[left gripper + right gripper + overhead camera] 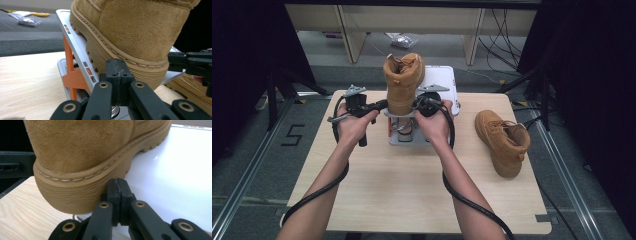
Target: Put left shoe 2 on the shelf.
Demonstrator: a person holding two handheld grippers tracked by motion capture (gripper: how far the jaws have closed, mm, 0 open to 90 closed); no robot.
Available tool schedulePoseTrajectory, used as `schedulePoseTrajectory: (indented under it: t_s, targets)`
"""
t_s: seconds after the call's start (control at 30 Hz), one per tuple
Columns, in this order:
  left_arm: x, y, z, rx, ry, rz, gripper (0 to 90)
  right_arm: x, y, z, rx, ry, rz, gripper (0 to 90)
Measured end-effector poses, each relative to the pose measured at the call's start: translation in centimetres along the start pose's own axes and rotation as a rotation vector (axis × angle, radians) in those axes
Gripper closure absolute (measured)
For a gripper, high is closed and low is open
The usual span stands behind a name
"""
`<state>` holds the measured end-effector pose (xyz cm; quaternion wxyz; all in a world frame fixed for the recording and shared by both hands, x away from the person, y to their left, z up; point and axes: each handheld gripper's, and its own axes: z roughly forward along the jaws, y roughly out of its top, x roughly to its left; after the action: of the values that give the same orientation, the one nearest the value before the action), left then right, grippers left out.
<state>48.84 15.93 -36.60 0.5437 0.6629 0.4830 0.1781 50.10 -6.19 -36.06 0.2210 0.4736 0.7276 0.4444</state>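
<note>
Nearest the camera in the high view, two bare forearms come up from the bottom edge, each trailing a black cable, and meet at mid-frame on either side of a tan boot (pixel 403 82). The boot stands heel toward the person on a tilted white plate (pixel 443 80) carried by a grey and orange stand (pixel 404 136), just above the centre of the wooden table (pixel 412 185).

The left gripper (pixel 382 104) points rightward at the boot's heel. In the left gripper view its black jaws are pressed together with nothing between them, the tips (pixel 119 68) right up against the ribbed sole (pixel 140 72) at the heel; whether they actually touch it I cannot tell.

The right gripper (pixel 418 103) comes in from the other side of the heel. In the right gripper view its jaws are likewise closed tight on nothing, tips (pixel 117 188) just beside the sole's edge (pixel 82 195), with the white plate spreading behind to the right.

A second tan boot (pixel 503 141) lies on its side at the right of the table, well apart from the stand.
</note>
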Motion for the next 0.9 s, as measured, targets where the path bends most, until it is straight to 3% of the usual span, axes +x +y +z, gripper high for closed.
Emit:
schedulePoseTrajectory:
  t_s: [0.4,0.57,0.7,0.9]
  targets:
    - [-0.2,0.2,0.1,0.001,0.001,0.003,89.5,-0.1,0.4,0.8,0.001,-0.014,0.001,90.0]
    - [0.0,0.1,0.2,-0.004,-0.013,-0.018,89.1,-0.1,0.4,0.8,0.001,-0.023,-0.016,90.0]
    - [0.0,0.0,-0.1,-0.026,-0.011,-0.022,84.9,-0.1,0.5,0.5,0.010,-0.039,-0.033,85.4]
    - [0.0,0.1,-2.1,-0.061,0.015,0.031,79.6,-0.6,0.7,-1.2,0.015,-0.033,-0.026,79.0]
